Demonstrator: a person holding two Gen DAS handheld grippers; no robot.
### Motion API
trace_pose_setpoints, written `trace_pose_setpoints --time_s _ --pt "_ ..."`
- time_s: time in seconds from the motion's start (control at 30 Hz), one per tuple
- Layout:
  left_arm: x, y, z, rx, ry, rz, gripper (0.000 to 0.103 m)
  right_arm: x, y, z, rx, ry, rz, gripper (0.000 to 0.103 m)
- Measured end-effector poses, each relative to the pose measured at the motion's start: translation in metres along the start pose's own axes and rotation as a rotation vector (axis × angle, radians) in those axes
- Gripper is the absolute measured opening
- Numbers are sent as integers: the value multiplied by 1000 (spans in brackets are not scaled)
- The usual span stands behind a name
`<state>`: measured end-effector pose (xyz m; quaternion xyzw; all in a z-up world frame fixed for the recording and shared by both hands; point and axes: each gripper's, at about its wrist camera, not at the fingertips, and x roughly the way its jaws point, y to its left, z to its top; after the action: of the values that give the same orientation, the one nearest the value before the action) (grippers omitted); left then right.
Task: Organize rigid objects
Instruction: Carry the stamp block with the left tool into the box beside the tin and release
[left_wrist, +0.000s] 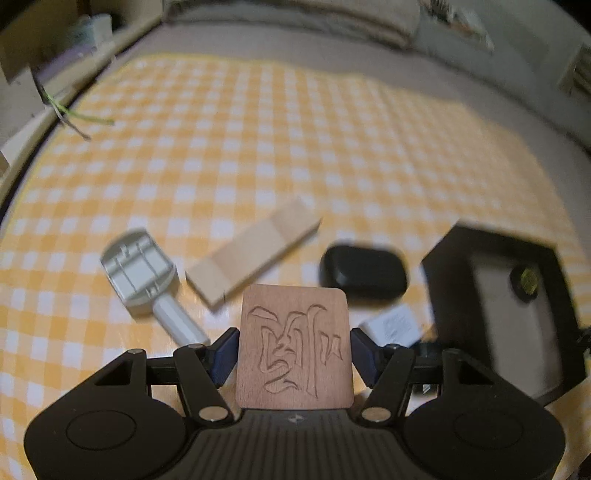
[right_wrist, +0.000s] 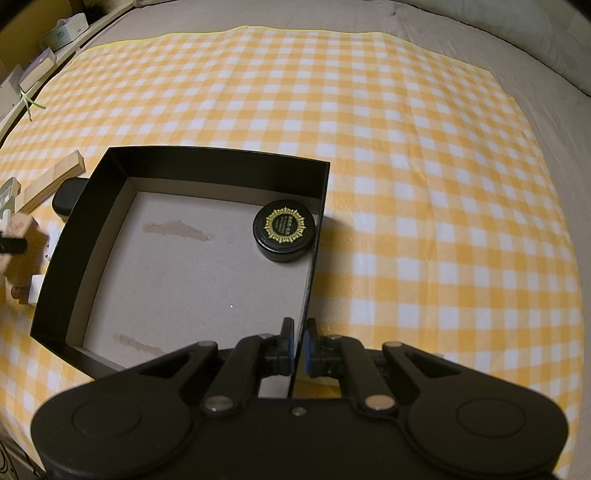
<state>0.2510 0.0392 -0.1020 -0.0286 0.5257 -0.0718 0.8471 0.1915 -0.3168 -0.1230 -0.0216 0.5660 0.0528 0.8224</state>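
We're carrying the tile (left_wrist: 293, 347), left gripper (left_wrist: 293, 349) clamped on it; right gripper (right_wrist: 298, 345) pinches box (right_wrist: 207, 157) wall. Next: drop tile in.

Count: 1 black box (right_wrist: 207, 162), 1 round tin (right_wrist: 284, 230) inside it, 1 carved wooden tile (left_wrist: 293, 347), 1 pale wood block (left_wrist: 251, 254), 1 black case (left_wrist: 364, 271), 1 white handled tool (left_wrist: 144, 271), 1 small white item (left_wrist: 395, 325).

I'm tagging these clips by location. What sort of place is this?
Probably a bedroom: the yellow checked cloth is spread over what looks like a bed's grey sheet, with a pillow at the far end and shelves alongside.
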Motion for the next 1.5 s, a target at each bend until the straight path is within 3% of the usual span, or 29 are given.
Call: trace_pose_setpoints --time_s 0.13,0.23,0.53,0.73,0.83,1.07,1.3,1.4,1.5 --pt "-28 -15 9 -27 -84 -71 64 1 0 0 0 0 0 6" --pt "-32 -46 15 -12 -105 -150 64 1 1 0 1 0 2 6" --pt "-8 -140 0 68 -36 -324 64 -6 -11 4 75 -18 39 6" --pt "19 -174 -3 45 2 -359 64 -7 -28 15 197 -43 83 9" --pt "28 -185 -7 30 -7 -361 64 -8 -27 19 196 -56 88 4" --pt "57 -206 -24 4 59 -350 64 -5 -33 21 223 -43 120 4" --pt "77 -224 -33 -29 43 -387 64 -5 -38 20 256 -38 147 4" --pt "86 -224 -37 -67 73 -401 70 -5 -38 20 262 -36 145 4" --pt "87 -225 -38 -29 91 -395 73 -5 -36 20 259 -33 139 4"
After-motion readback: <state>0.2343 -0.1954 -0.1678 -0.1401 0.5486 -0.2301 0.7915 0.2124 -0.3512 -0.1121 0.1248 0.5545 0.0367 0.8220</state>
